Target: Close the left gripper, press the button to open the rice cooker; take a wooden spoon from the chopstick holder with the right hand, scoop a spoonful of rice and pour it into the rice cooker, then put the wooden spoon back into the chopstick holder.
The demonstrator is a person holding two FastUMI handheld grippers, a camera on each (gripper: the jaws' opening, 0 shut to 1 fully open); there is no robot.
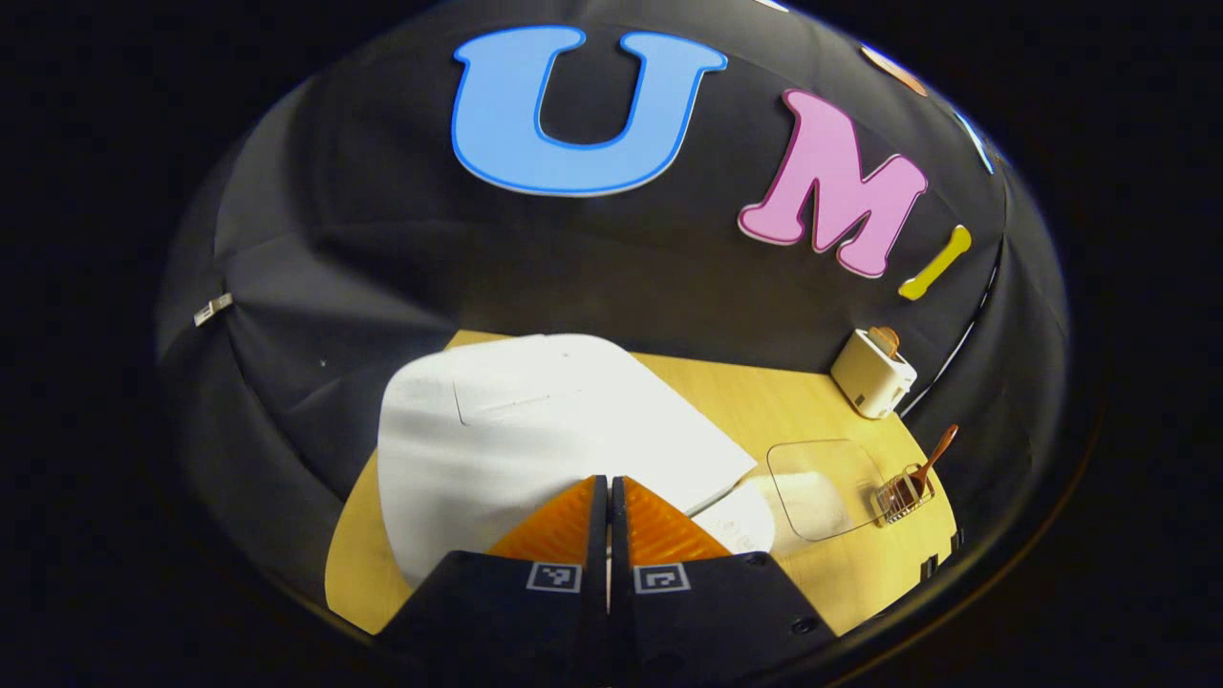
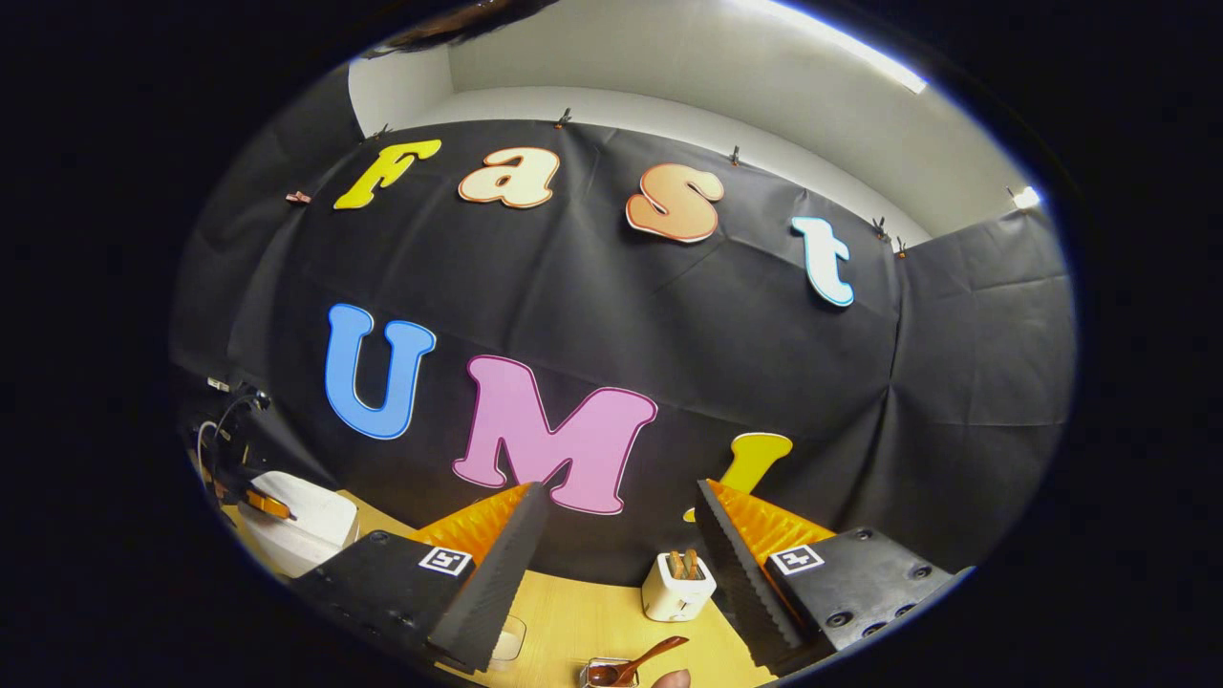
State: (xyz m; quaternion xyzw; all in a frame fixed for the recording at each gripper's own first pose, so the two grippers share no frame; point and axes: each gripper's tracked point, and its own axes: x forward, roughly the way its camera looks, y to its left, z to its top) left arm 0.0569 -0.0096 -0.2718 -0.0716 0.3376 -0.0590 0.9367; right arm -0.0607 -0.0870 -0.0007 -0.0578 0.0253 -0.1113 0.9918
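The white rice cooker stands on the wooden table with its lid down. My left gripper is shut with nothing held, its tips low over the cooker's near edge; whether they touch it I cannot tell. To the right are a clear container of rice and the chopstick holder with the wooden spoon standing in it. My right gripper hangs open and empty above the table, over the spoon and holder. The rice cooker sits far left.
A cream toaster with bread in it stands at the back right corner of the table; the toaster lies between my right fingers. The clear container's edge shows by the left finger. A fingertip peeks in at the bottom.
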